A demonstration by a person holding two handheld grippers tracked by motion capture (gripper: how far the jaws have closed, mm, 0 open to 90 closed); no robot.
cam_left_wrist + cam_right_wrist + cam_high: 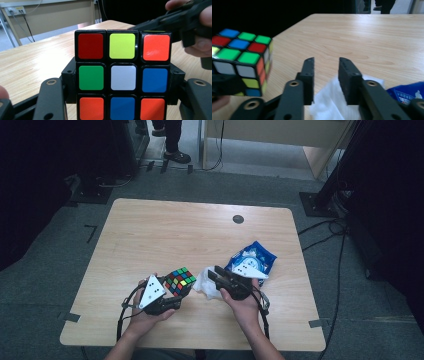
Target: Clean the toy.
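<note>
Two things are in hand: a puzzle cube (180,281), clamped by its side faces between the jaws of the left gripper (172,295) above the near part of the table (150,235), and a white tissue (207,285) lying on the table under the right gripper (216,274), whose jaws stand apart with nothing pinched. The cube looks light, rigid and smooth-faced, so flat opposite sides give the surest hold. The tissue is soft and flimsy; a raised fold suits pinching. A blue packet (252,261) beside it carries print too small to read.
</note>
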